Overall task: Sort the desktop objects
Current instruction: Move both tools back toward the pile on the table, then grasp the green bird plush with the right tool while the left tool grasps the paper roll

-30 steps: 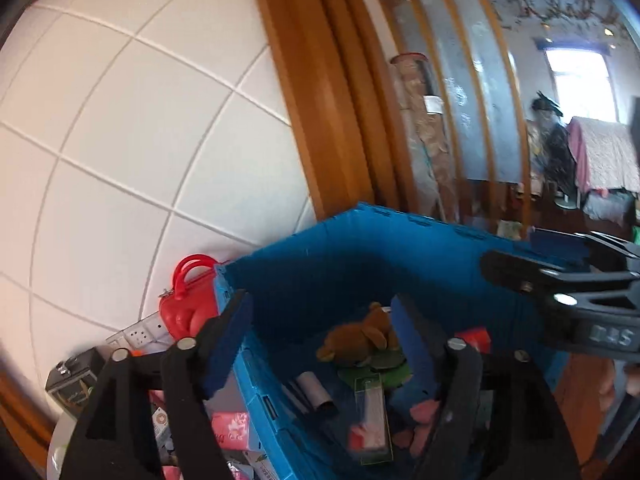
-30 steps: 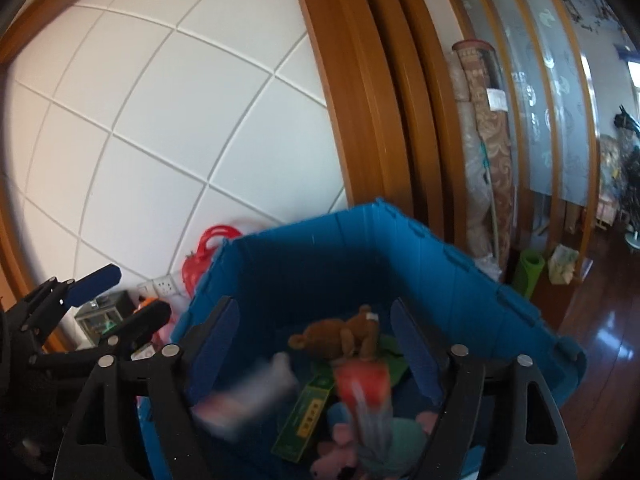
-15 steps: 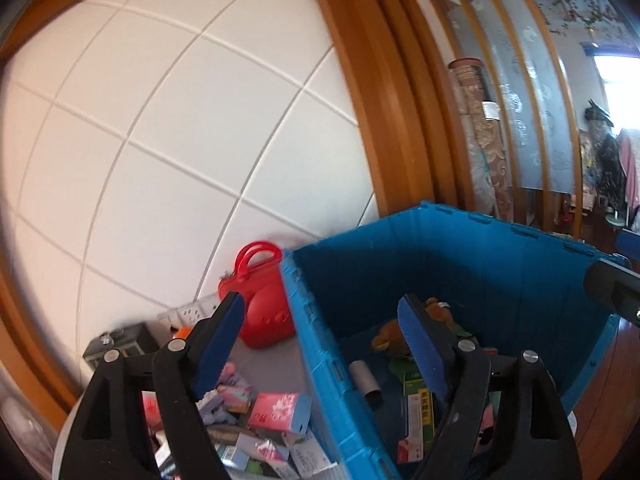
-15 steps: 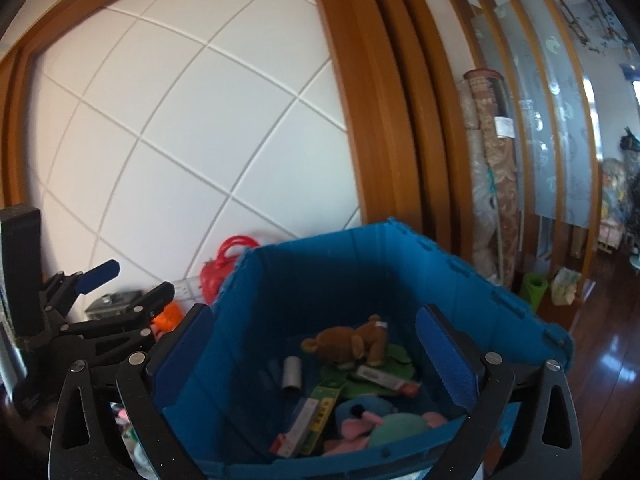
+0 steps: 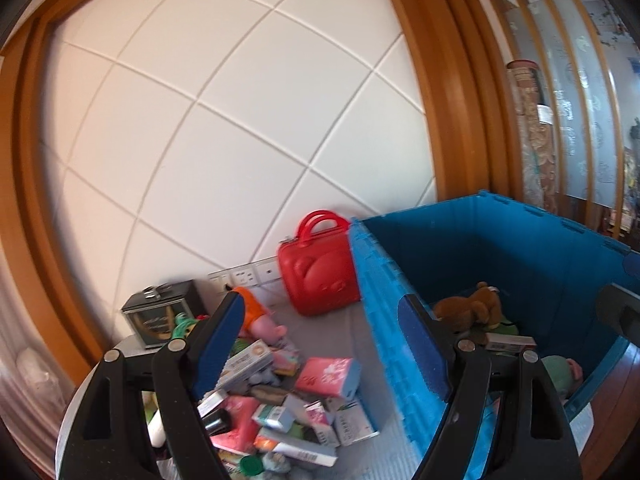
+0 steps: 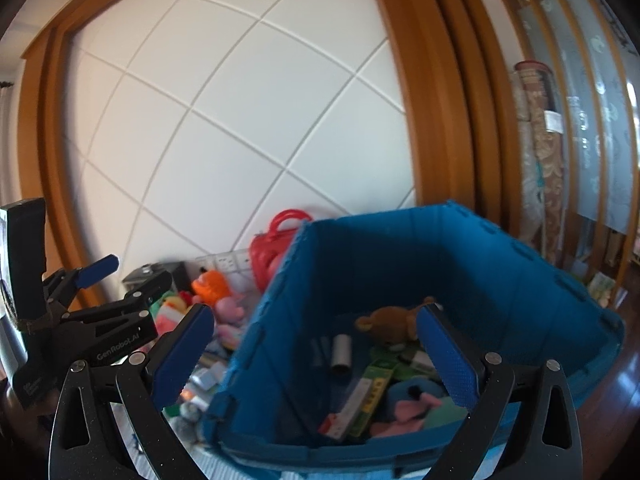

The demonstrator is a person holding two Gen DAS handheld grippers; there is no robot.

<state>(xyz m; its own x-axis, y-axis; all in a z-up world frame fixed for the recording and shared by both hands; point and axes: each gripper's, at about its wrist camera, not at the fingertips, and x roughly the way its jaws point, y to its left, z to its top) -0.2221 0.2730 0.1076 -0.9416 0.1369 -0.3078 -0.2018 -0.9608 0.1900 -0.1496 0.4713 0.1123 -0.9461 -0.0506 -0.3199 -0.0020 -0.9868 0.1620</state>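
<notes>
The blue crate stands on the grey counter at the right, against the white tiled wall. Inside it lie one brown plush bear, one grey tube, one long green box and some soft pink and green toys, too overlapped to count. To its left, touching its outer wall, stands one red case. Further left, a pile of unsorted small boxes covers the counter; they overlap, so no exact count is possible. One pink packet lies on top, and one dark tin stands behind the pile.

The left gripper hangs over the pile, jaws apart and empty. The right gripper hangs over the crate; its jaws have just been opening, stand wide and hold nothing.

Risks, as judged:
- Boxes lie loose and stacked. Closing on one may pinch a neighbour or push others off the counter edge.
- The left gripper's right finger is close to the crate wall and may strike it on descent.
</notes>
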